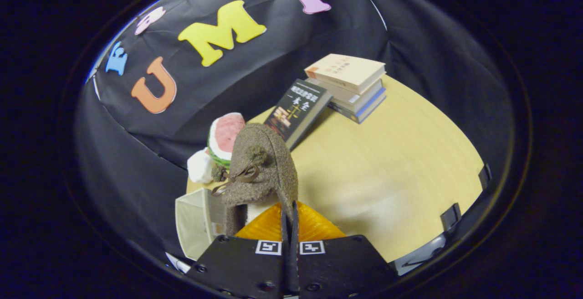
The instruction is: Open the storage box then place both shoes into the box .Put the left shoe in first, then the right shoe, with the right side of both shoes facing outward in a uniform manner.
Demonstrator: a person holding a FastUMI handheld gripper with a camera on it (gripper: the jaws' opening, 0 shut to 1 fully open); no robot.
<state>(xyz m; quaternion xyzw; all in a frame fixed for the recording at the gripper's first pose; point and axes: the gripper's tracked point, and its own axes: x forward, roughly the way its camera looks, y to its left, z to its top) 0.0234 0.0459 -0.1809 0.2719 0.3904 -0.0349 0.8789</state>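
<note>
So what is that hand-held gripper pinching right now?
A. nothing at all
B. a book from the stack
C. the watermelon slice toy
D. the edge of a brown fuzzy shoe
D: the hand-held gripper has its fingers closed together on the rim of the brown fuzzy shoe, held up above the wooden table.

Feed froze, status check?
Tool shut on shoe edge, shoe lifted. Box just beyond. Books, toy watermelon farther back, nothing blocking.

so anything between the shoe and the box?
Nothing visible. The gripper is shut on the shoe's collar, and the shoe hangs right beside the open box, partly over its rim. Books lie well beyond.
</note>
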